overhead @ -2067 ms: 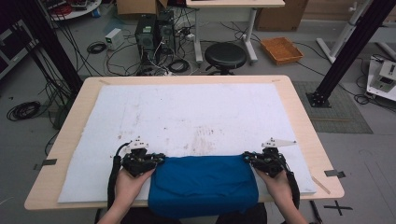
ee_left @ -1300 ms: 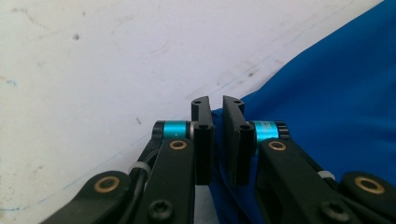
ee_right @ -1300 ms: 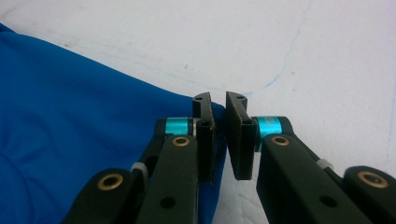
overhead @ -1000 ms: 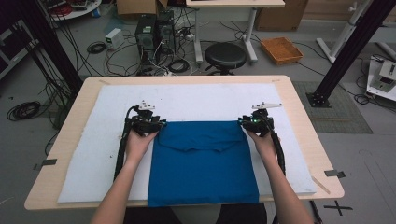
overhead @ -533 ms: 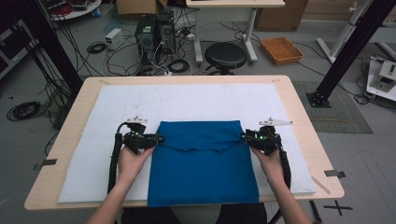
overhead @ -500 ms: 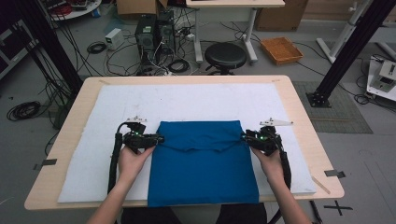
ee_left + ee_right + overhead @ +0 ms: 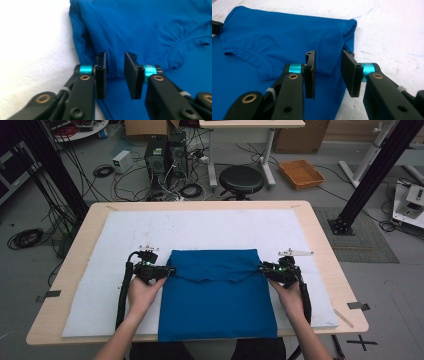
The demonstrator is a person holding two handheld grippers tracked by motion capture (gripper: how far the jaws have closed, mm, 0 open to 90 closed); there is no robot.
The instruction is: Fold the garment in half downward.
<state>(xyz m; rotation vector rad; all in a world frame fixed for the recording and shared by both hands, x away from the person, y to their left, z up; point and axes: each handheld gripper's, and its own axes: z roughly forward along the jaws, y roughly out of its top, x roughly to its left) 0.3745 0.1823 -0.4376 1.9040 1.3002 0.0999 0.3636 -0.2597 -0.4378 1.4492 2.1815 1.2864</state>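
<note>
Clutter lies well beyond both grippers in the high view: stool (image 7: 241, 179), computer tower (image 7: 156, 154), orange tray (image 7: 300, 173); nearer, a white mat (image 7: 200, 227) covers the table (image 7: 320, 240); a blue shirt (image 7: 217, 295) lies between left gripper (image 7: 169, 270) and right gripper (image 7: 262, 269), its near edge hanging over the table's front. Left gripper view: jaws part open, just closing, cloth edge (image 7: 113, 72) in the gap; contact unclear; hem cut off. Right gripper view: fingers (image 7: 310, 72) apart around the folded sleeve (image 7: 329, 50), no grip evident.
</note>
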